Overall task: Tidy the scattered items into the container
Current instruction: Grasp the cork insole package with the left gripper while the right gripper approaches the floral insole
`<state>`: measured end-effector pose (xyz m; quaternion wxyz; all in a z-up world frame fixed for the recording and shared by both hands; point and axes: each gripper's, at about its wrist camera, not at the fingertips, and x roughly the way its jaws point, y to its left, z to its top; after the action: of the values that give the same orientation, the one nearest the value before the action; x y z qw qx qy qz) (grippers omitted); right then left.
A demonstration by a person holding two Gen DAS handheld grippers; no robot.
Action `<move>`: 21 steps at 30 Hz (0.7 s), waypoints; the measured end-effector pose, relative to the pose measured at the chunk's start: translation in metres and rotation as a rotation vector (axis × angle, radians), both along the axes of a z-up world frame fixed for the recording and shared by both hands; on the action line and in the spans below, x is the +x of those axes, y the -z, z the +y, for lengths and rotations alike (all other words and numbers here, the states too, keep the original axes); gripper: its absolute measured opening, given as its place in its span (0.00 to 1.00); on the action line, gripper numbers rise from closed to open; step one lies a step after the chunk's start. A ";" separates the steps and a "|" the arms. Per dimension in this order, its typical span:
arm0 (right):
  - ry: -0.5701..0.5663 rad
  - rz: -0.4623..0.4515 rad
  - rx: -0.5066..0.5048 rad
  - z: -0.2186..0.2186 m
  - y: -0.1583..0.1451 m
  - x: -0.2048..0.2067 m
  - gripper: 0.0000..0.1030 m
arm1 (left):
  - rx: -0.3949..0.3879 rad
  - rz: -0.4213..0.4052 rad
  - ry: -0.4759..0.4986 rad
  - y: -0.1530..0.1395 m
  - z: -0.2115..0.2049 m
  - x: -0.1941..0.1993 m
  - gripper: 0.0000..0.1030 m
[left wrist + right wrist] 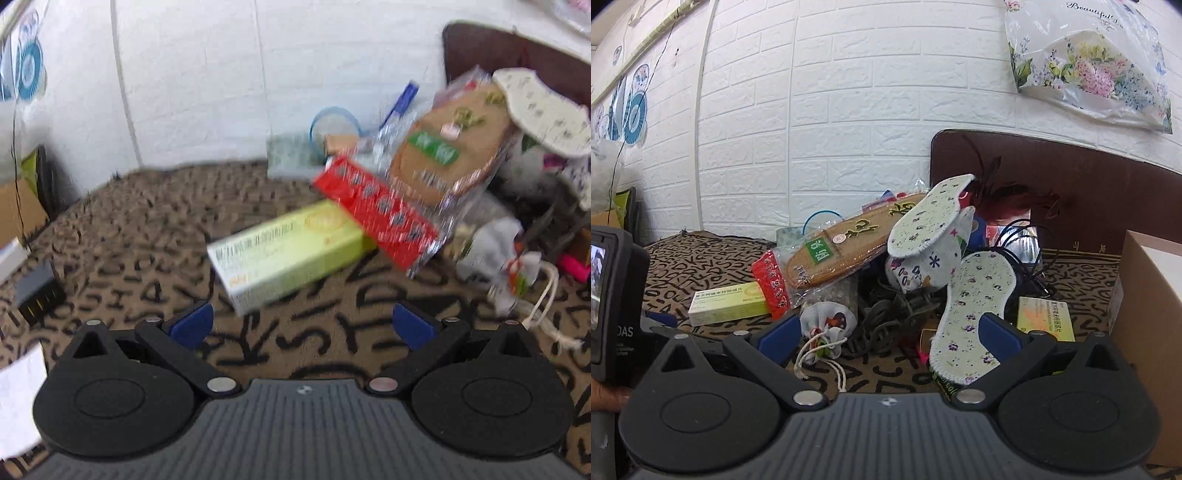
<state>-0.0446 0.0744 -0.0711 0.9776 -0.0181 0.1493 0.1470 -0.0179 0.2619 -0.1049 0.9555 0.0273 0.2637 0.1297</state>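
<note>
- Brown letter-patterned cloth (701, 258) covers the tabletop and carries a heap of scattered items against a white brick-pattern wall (812, 110).
- Left gripper (302, 325): jaws wide, nothing between them; it hangs above the cloth, just short of a yellow-green carton (288, 254). This view is motion-blurred.
- Right gripper (888, 334): jaws wide, holding nothing; a small drawstring pouch (827, 325) and a floral insole (971, 314) lie ahead of them.
- Packaged brown insoles (849, 247), in clear wrap with a red header, rest tilted on the heap, the red end overlapping the yellow-green carton.
- A second floral insole (927, 218) leans on top of the heap.
- A second yellow-green carton (1045, 317) lies to the right, near a cardboard box (1145, 314) at the frame edge.
- Whether that box is the container cannot be told.
</note>
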 end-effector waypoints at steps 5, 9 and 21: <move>0.054 -0.062 0.015 -0.013 -0.021 0.002 1.00 | 0.033 -0.230 0.124 -0.035 -0.018 -0.010 1.00; 0.054 -0.072 0.020 -0.022 -0.035 0.015 1.00 | 0.149 -0.229 0.269 -0.041 -0.039 0.014 1.00; 0.100 -0.075 0.088 -0.049 -0.048 0.038 1.00 | 0.104 -0.145 0.430 -0.021 -0.039 0.088 1.00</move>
<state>-0.0064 0.0258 -0.0230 0.9885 0.0269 0.1070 0.1036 0.0703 0.2226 -0.0836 0.9749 0.1225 0.1753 -0.0618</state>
